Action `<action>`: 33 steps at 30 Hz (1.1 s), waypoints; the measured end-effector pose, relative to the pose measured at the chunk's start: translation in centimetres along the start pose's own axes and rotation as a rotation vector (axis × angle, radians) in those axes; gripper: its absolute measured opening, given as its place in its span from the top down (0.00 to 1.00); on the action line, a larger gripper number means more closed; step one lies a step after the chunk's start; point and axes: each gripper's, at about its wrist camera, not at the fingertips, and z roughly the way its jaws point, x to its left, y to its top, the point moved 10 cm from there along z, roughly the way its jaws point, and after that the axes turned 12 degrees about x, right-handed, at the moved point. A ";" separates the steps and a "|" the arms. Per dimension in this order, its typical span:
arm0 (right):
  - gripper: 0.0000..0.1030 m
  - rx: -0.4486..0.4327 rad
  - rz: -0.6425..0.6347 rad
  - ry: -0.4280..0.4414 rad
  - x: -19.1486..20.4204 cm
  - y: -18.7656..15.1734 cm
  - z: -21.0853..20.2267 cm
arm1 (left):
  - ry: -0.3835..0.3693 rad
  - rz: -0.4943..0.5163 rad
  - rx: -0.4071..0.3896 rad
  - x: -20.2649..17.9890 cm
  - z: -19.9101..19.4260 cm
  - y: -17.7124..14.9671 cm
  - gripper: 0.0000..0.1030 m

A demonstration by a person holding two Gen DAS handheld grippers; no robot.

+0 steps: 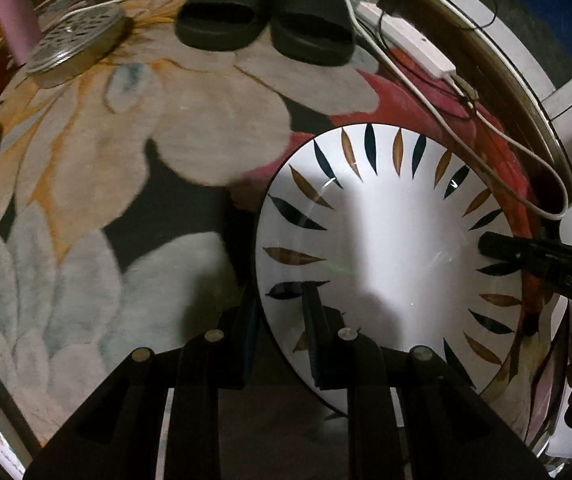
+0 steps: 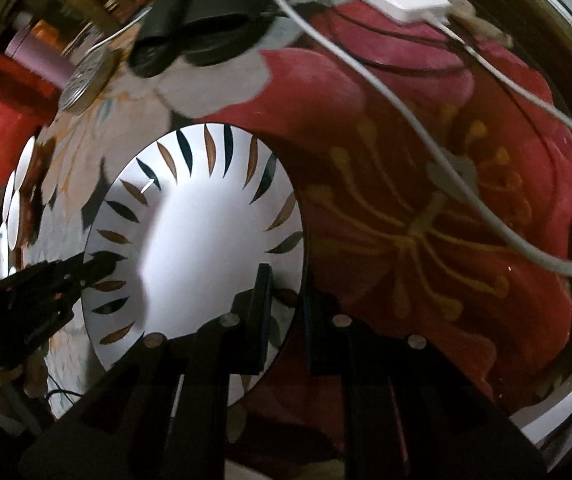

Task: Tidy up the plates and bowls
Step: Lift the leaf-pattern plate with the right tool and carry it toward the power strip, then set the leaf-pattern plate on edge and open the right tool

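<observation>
A: What is seen nearest in the left wrist view?

B: The left gripper (image 1: pixel 282 320) is clamped on the near-left rim of a white plate (image 1: pixel 390 240) ringed with black and brown leaf marks; one finger lies over the rim, the other under it.

A: And the right side?

B: The right gripper (image 2: pixel 282 300) is pinched on the opposite rim of the same plate (image 2: pixel 202 240), again with a finger on each face. Its tip is seen in the left view at the plate's far right edge.

A: Where is the plate?

B: It is carried between the two grippers, above a flowered rug (image 1: pixel 86 160), over the red blossom part.

A: What lies farther off?

B: A white cable (image 1: pixel 526 152) is looped across the rug, running to a white power strip (image 1: pixel 406 36). Beyond, a pair of black slippers (image 1: pixel 266 28) and a round patterned lid (image 1: pixel 74 36) are seen. White dishes (image 2: pixel 16 208) are glimpsed at the left edge of the right view.
</observation>
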 end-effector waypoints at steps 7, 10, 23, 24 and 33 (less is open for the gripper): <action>0.82 0.048 0.066 0.039 -1.0 -1.2 2.2 | 0.059 0.011 0.028 -0.4 1.2 -0.3 0.81; 0.82 0.051 0.091 0.039 -1.7 -1.3 2.1 | 0.062 0.008 0.022 -0.4 0.7 -0.3 0.81; 0.15 -0.128 0.004 -0.088 1.5 0.4 -2.8 | 0.004 -0.090 -0.076 1.4 -4.3 -1.3 0.29; 0.14 -0.125 0.000 -0.083 2.1 0.3 -2.7 | 0.001 -0.098 -0.084 1.6 -4.7 -1.4 0.29; 0.12 -0.082 -0.067 -0.004 8.9 -0.6 -1.5 | 0.015 -0.245 -0.097 6.7 -7.2 -4.8 0.29</action>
